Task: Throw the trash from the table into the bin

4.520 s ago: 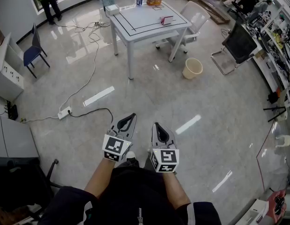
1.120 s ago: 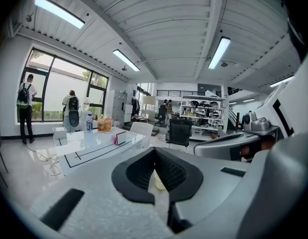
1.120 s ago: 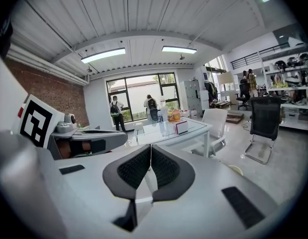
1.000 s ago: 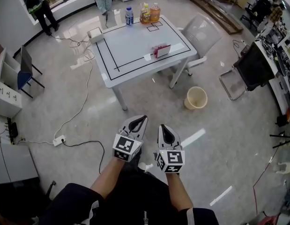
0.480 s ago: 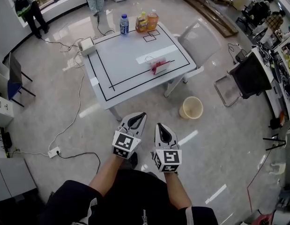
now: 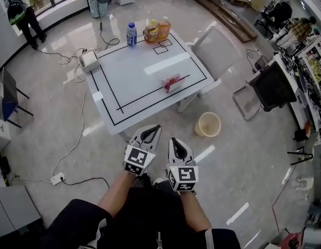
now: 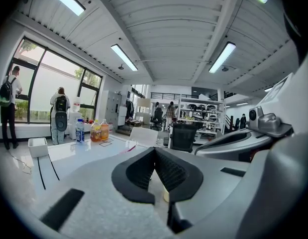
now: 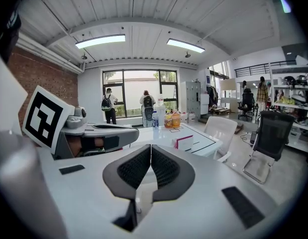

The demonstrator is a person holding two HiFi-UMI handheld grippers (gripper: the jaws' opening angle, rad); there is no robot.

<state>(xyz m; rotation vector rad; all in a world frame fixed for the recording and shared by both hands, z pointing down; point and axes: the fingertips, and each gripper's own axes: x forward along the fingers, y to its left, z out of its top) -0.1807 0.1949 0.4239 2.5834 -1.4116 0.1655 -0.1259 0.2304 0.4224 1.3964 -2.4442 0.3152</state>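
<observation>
both grippers low centre in head view, side by side, pointing to 12 o'clock at the white table [image 6: 106, 100]. left gripper [image 6: 153, 130] jaws fully together, tips touching, nothing held. right gripper [image 6: 173, 140] same: closed, empty. trash, a red-and-white packet [image 6: 170, 82], lies on the table's 3 o'clock side near the edge, at 12 o'clock from the grippers and well apart. beige bin [image 6: 208, 124] on the floor at 1 o'clock of the right gripper, just off the table's corner. three bottles [image 6: 151, 31] at the table's far edge, white box [image 6: 89, 60] at its 10 o'clock corner.

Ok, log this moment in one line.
left gripper: shut, empty | right gripper: shut, empty | trash: on table | bin: on floor beside table
</observation>
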